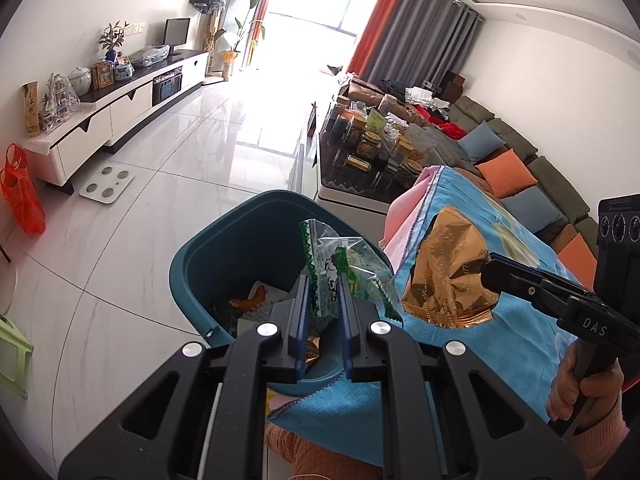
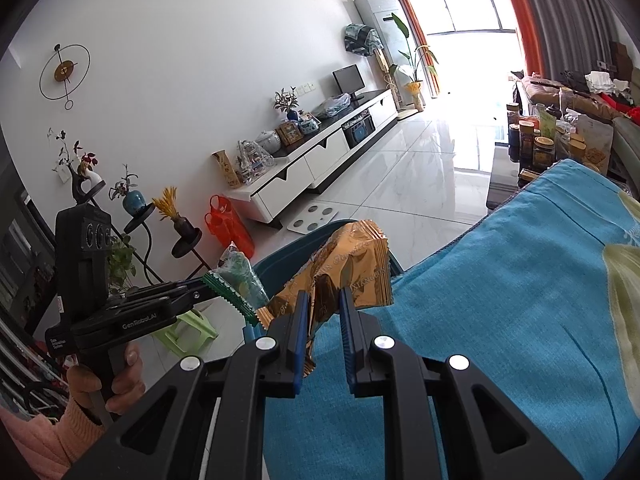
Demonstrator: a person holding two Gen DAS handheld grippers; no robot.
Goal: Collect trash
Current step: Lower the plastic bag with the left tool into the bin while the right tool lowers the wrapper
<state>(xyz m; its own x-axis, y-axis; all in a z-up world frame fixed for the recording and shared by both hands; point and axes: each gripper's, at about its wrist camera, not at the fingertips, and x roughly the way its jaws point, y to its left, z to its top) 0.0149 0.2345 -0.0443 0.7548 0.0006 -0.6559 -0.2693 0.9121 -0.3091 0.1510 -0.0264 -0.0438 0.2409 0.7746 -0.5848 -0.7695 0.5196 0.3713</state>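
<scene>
Left gripper (image 1: 324,280): we hold it over the open bin, its jaws pinching a clear wrapper with green zigzag edges; from the right wrist view the same tool comes in from the left, gripped by our hand (image 2: 108,376) in a peach sleeve.
Clear green-edged wrapper (image 1: 332,256): we see it caught between the left fingers, standing up and hanging above the mouth of the bin; its far end fans out past the fingertips.
Right gripper (image 2: 324,300): its jaws are pinching a crumpled gold wrapper, and we hold it just right of the bin, above the blue cloth.
Gold wrapper (image 2: 352,264): clamped by its lower part between the blue pads, the rest rising up and away from us; in the left wrist view it sits against the cloth, just beside the bin's right rim.
Teal bin (image 1: 224,248): on the pale tiled floor, near us, touching the edge of the cloth; we see orange and pale scraps lying at its bottom.
Blue cloth (image 2: 500,280): spread over the surface to our right.
Coffee table (image 1: 360,196): farther off beyond the bin, crowded with jars.
</scene>
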